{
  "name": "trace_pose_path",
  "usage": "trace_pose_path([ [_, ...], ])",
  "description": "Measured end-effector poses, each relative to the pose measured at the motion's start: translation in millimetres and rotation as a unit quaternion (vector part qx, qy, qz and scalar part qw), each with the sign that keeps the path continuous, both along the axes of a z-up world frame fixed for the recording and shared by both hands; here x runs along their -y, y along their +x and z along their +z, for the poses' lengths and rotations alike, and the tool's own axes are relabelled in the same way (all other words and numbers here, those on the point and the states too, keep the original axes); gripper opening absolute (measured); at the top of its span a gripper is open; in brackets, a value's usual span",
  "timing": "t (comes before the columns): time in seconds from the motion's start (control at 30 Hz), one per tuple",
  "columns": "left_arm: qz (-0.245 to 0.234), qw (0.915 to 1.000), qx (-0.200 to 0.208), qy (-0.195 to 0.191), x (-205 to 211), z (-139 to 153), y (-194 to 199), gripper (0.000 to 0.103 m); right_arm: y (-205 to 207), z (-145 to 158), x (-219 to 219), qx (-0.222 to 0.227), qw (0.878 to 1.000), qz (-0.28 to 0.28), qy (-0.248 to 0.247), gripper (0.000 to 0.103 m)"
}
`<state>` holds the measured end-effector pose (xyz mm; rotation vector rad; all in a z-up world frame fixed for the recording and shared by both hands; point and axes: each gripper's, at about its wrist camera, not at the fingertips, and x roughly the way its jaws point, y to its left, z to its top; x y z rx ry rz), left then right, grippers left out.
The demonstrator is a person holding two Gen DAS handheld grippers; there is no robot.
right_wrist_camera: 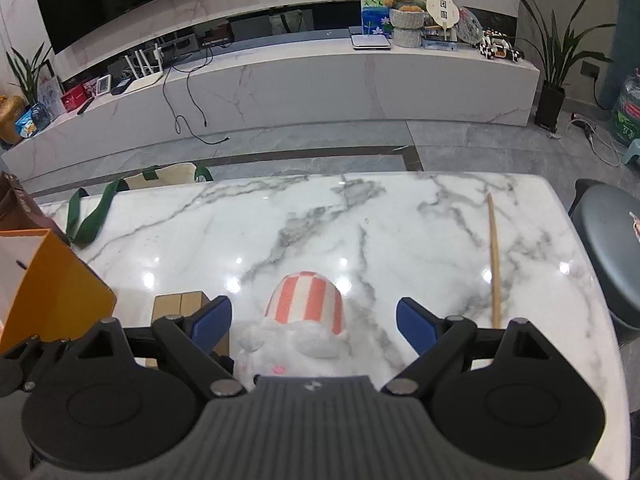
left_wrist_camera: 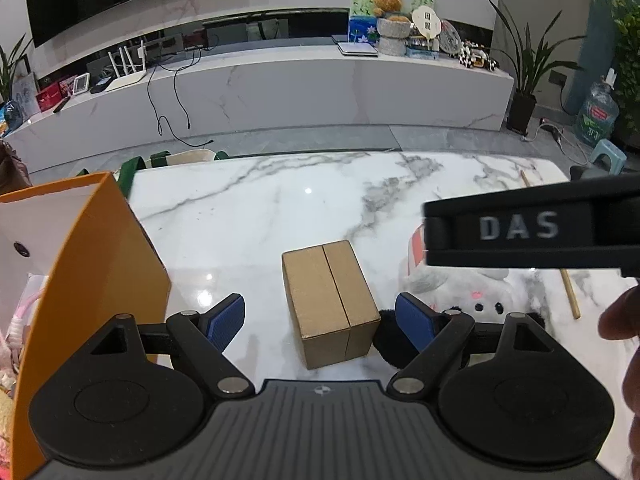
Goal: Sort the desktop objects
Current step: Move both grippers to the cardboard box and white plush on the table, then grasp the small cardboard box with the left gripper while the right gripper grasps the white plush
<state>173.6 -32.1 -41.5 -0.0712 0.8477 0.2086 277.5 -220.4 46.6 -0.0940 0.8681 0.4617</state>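
A small brown cardboard box (left_wrist_camera: 330, 302) lies on the marble table (left_wrist_camera: 260, 208), right ahead of my left gripper (left_wrist_camera: 320, 322), which is open with the box's near end between its blue pads, untouched. A white plush toy with a red-and-white striped cap (right_wrist_camera: 306, 306) lies in front of my right gripper (right_wrist_camera: 314, 320), also open, the toy between its fingers without contact. In the left wrist view the plush toy (left_wrist_camera: 472, 292) lies right of the box, partly behind the right gripper's black body (left_wrist_camera: 532, 232). In the right wrist view the box (right_wrist_camera: 180, 304) peeks out behind the left finger.
An orange paper bag (left_wrist_camera: 92, 272) stands open at the table's left. A thin wooden stick (right_wrist_camera: 494, 260) lies on the right side. A green-strapped canvas bag (right_wrist_camera: 92, 208) hangs over the far left edge. A grey stool (right_wrist_camera: 608, 256) stands beyond the right edge. A hand (left_wrist_camera: 624, 344) shows at right.
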Motion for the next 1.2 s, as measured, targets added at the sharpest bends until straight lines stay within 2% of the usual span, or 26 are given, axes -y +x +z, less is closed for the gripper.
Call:
trace_pose_path([
  [0.37,0.002,0.9997,-0.025,0.004,-5,-21,10,0.098,3,-30,-13,-0.013,1.000,-0.012,-0.012,0.090],
  [0.7,0.013,0.9989,-0.042,-0.014,-18,-36,16,0.098,-1,-41,-24,-0.020,1.000,0.008,-0.018,0.090],
  [0.83,0.009,0.9986,-0.051,-0.008,-17,-41,19,0.099,-3,-50,-28,-0.026,0.999,0.014,-0.031,0.090],
  [0.93,0.004,0.9990,-0.043,-0.005,-15,-42,18,0.100,-2,-55,-23,-0.036,0.999,0.005,-0.022,0.090],
  [1.2,-0.007,0.9992,-0.037,-0.010,-11,-44,19,0.102,4,-59,-2,-0.050,0.999,-0.005,-0.003,0.080],
])
